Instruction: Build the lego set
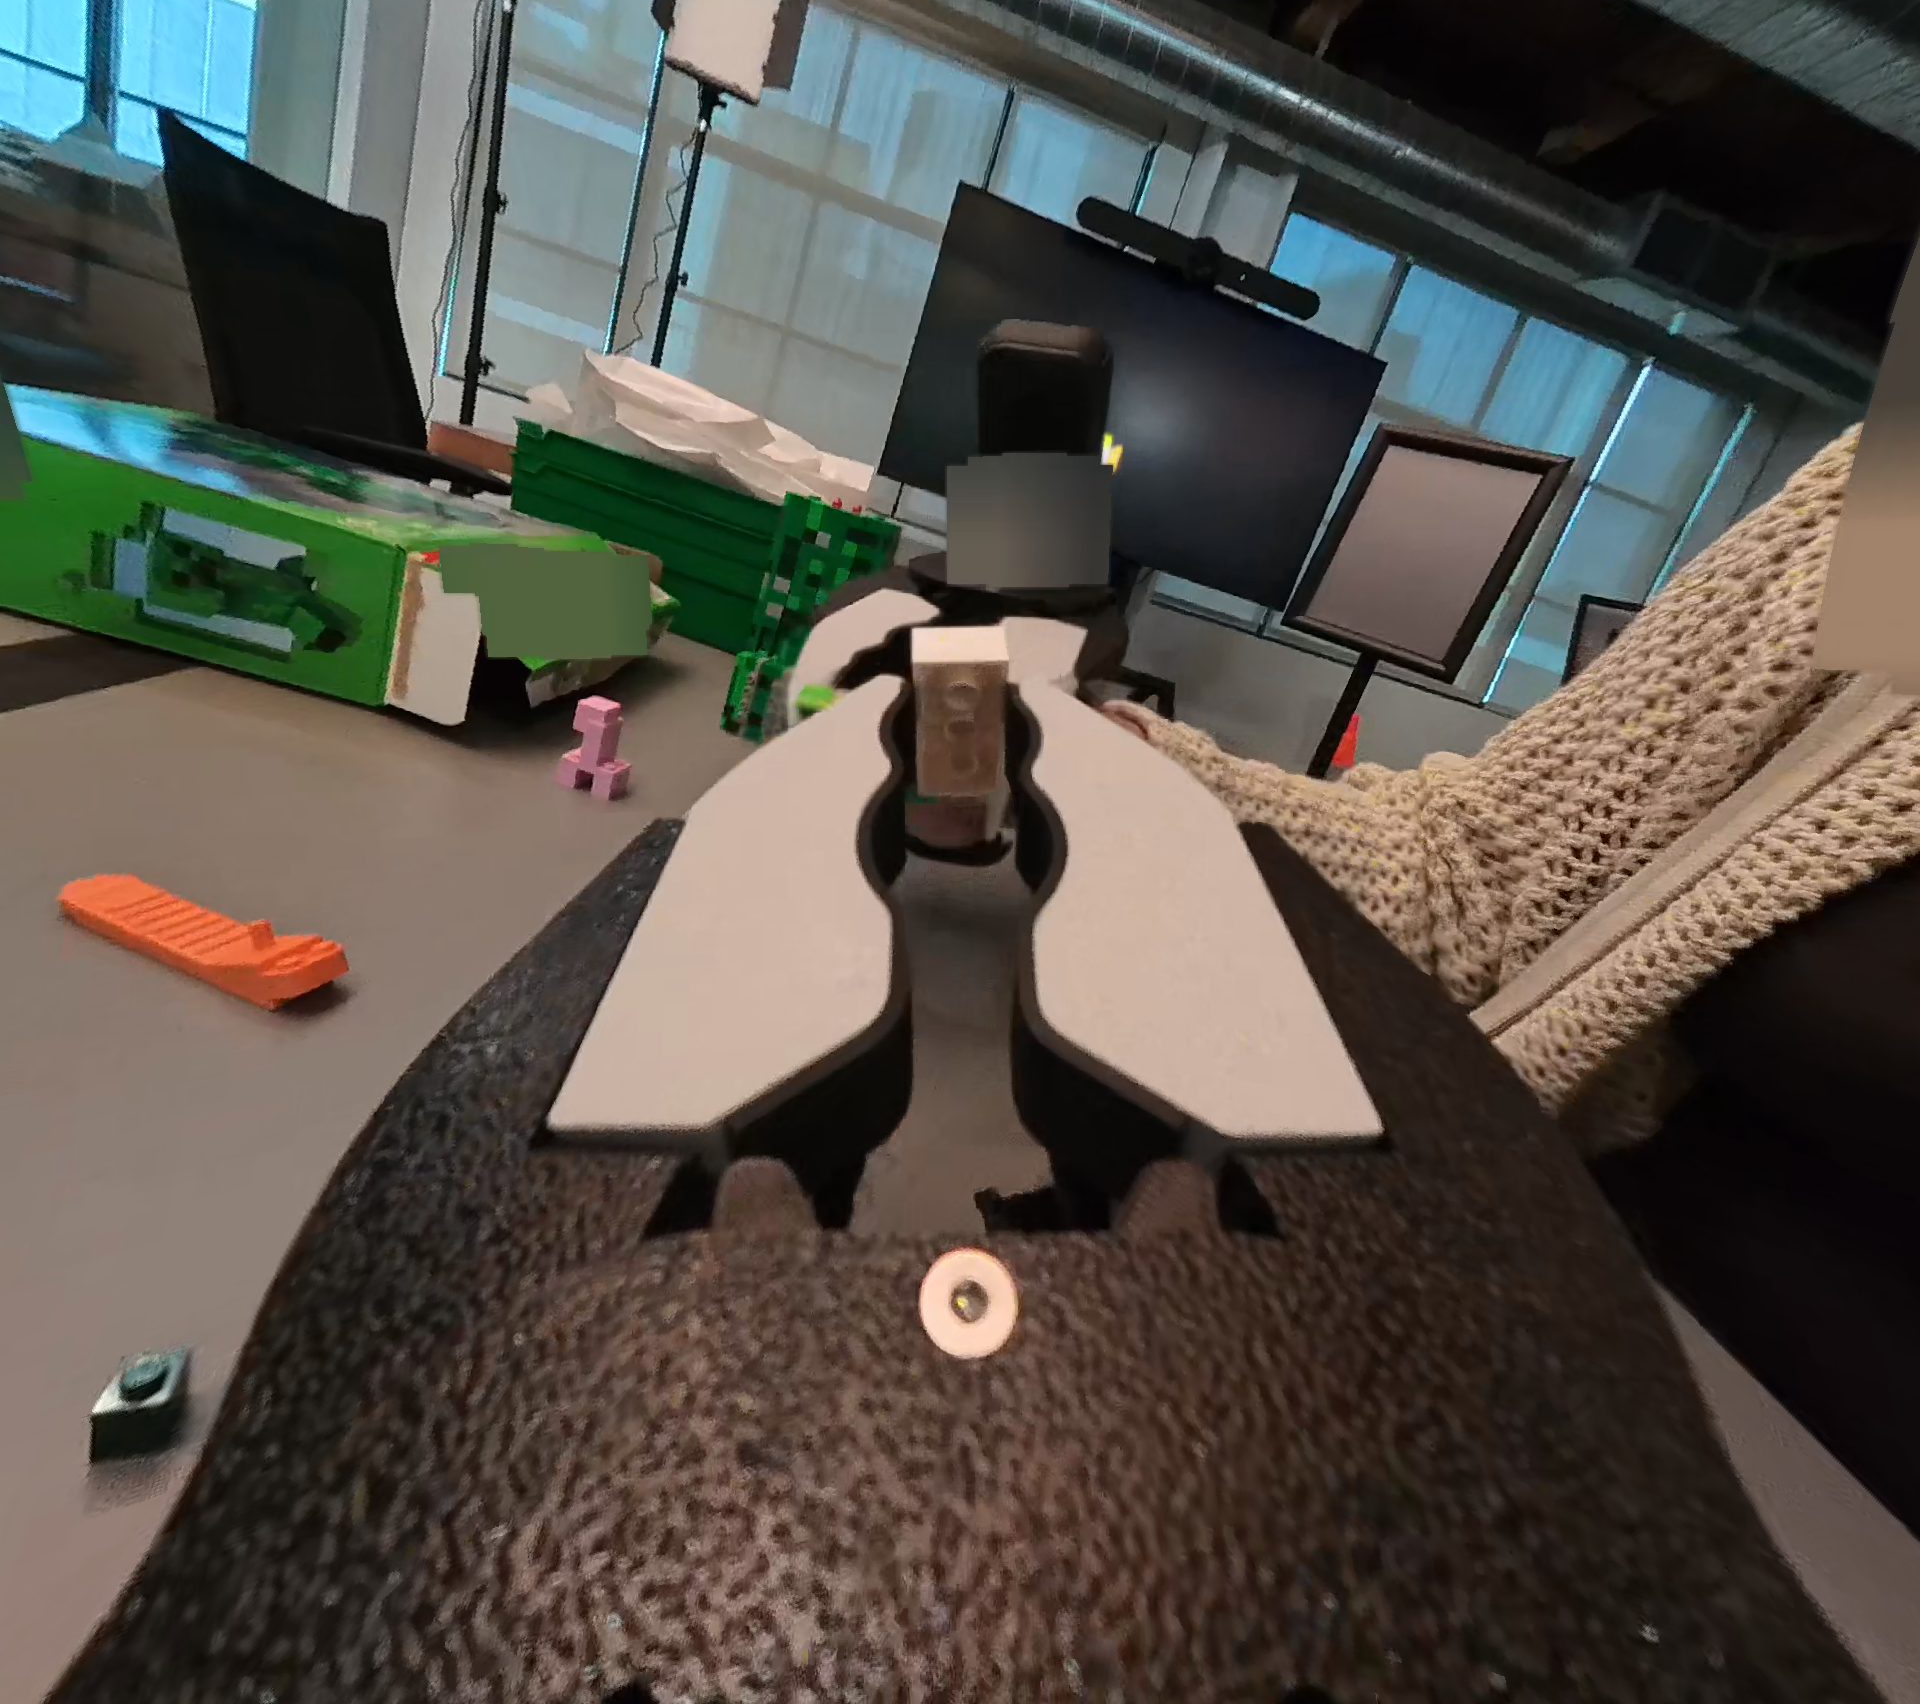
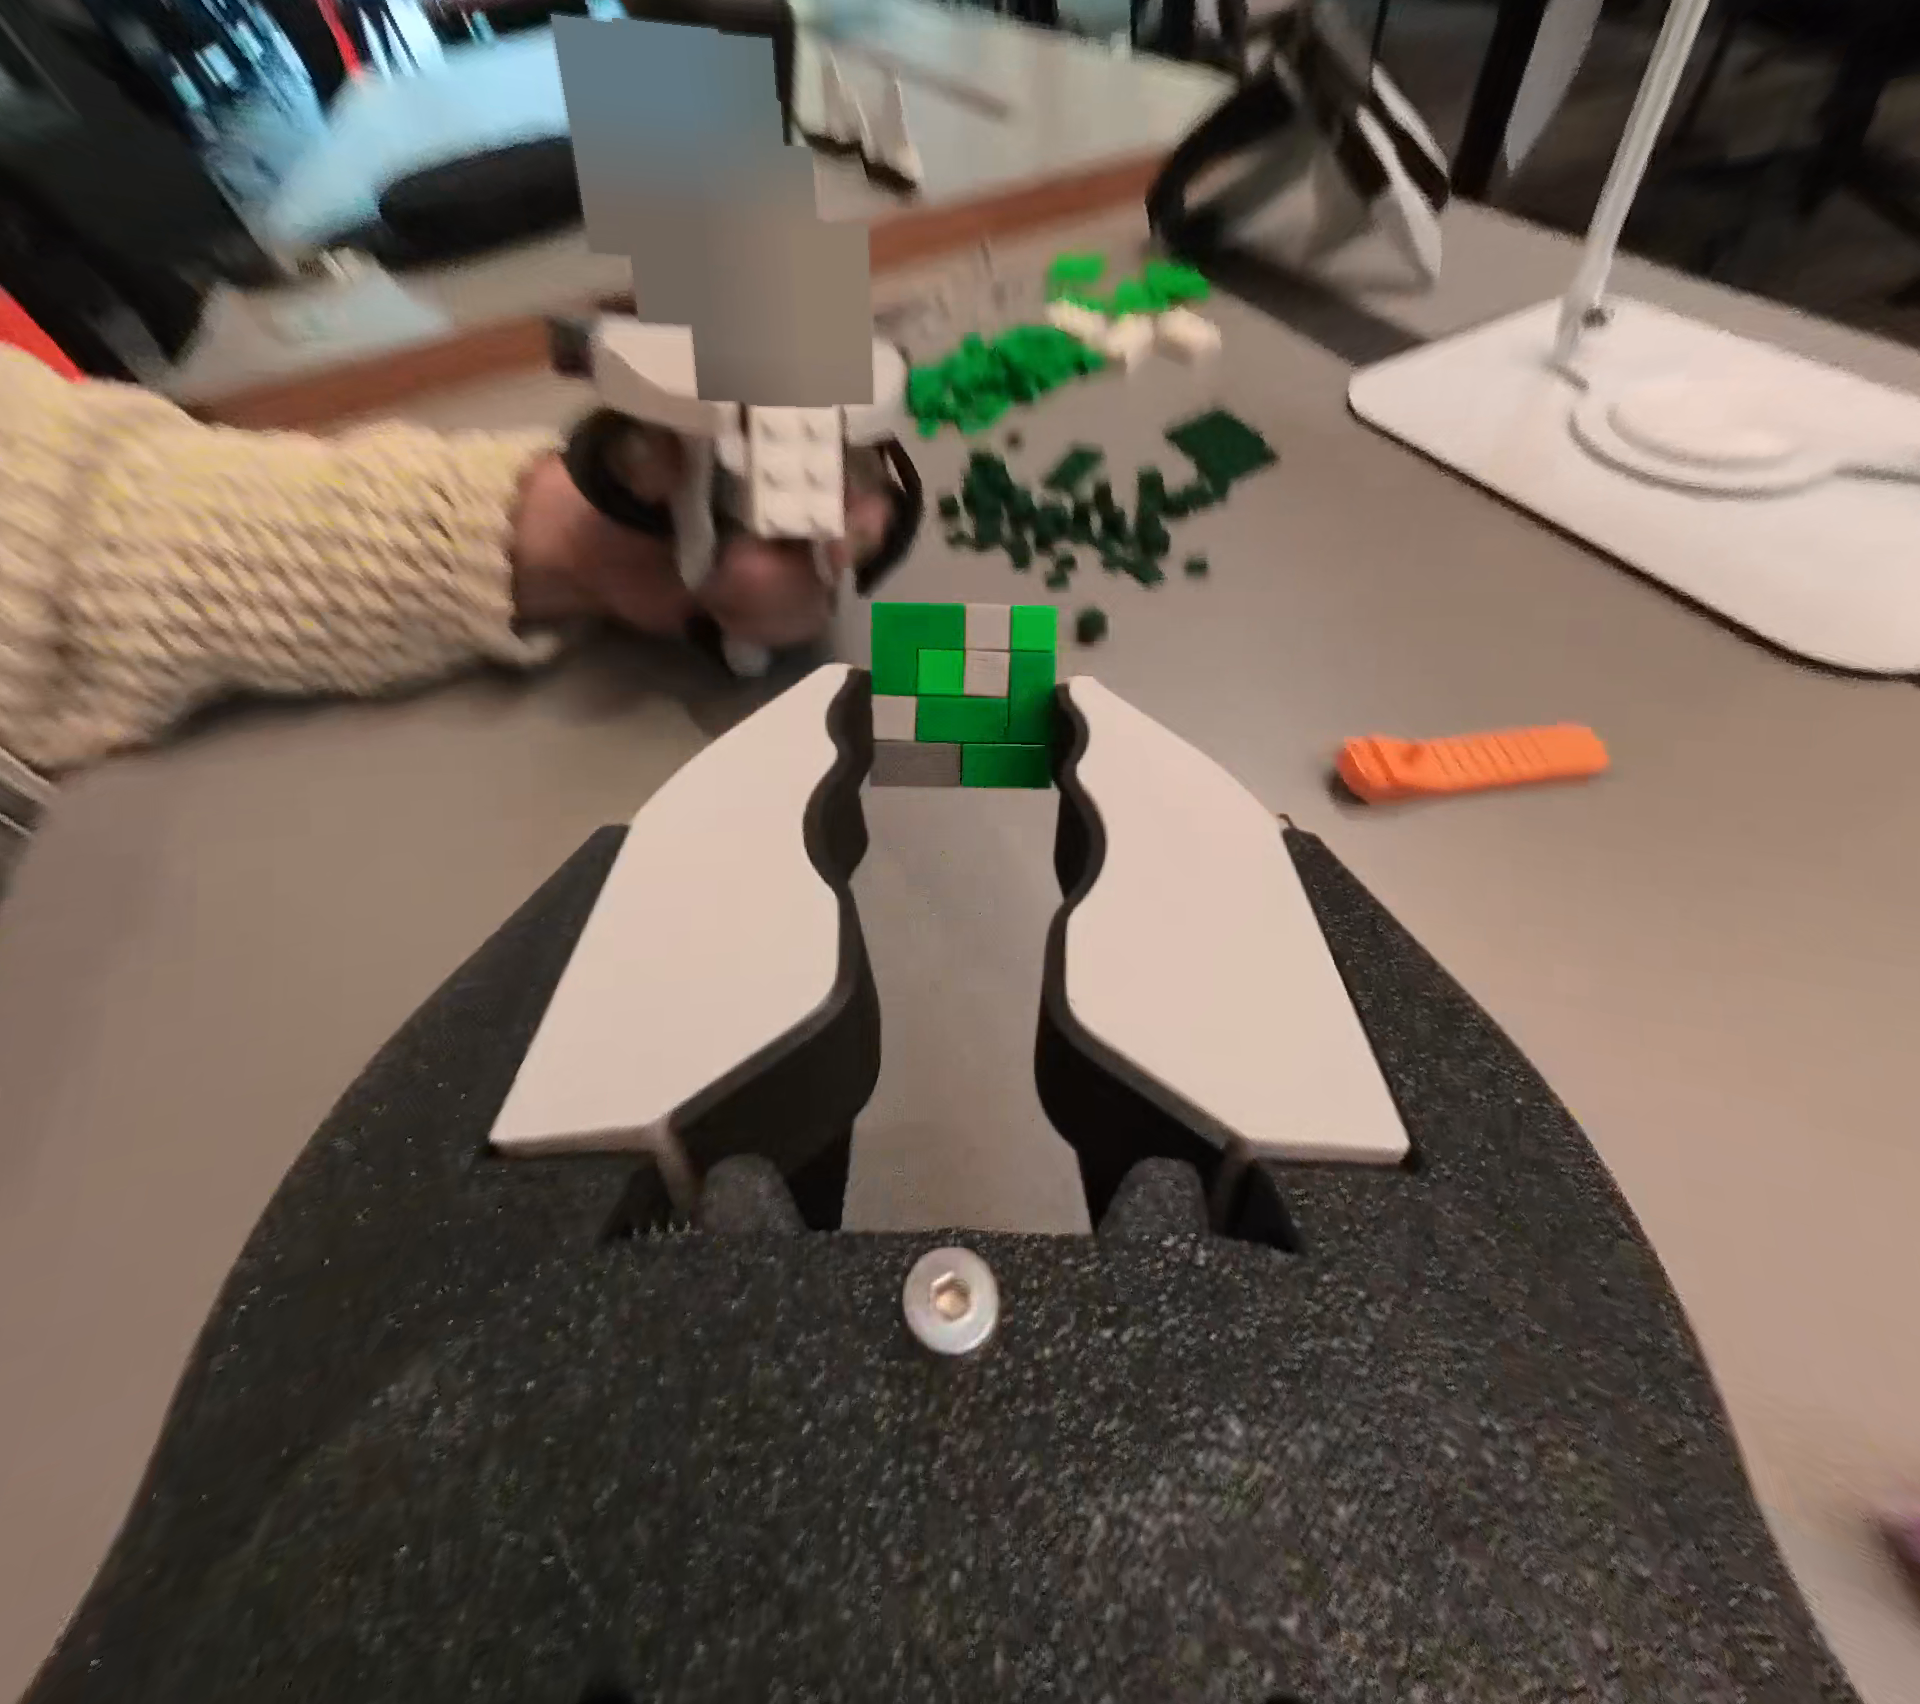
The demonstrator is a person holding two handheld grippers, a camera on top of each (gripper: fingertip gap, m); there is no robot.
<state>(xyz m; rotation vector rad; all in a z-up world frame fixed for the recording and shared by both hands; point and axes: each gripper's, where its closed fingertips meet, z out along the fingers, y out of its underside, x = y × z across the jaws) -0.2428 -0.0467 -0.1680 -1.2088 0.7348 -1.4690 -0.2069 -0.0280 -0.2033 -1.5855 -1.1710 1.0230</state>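
My left gripper [image 1: 958, 698] is shut on a small white brick [image 1: 958, 719], studs facing the camera, held above the grey table [image 1: 312, 1135]. My right gripper [image 2: 961, 683] is shut on a flat-faced block of green and grey bricks [image 2: 961, 698], held upright. The two grippers face each other at close range. In the right wrist view the left gripper [image 2: 795, 491] shows just beyond the block, with its white brick [image 2: 795, 470] and a hand in a knitted sleeve. In the left wrist view a green brick build [image 1: 805, 605] shows behind my fingers, beside the right gripper.
An orange brick separator [image 1: 203, 937] [image 2: 1475, 761] lies on the table. A pink figure [image 1: 592, 750], a green box [image 1: 208, 553] and a small black piece [image 1: 140, 1400] are to the left. Loose green [image 2: 997, 376], dark green [image 2: 1101, 501] and white bricks lie beyond. A white lamp base [image 2: 1662, 459] stands at the right. The tips of one gripper are about 6 cm away from the tips of the other. The small black piece [image 1: 140, 1400] is about 15 cm from both grippers' fingertips.
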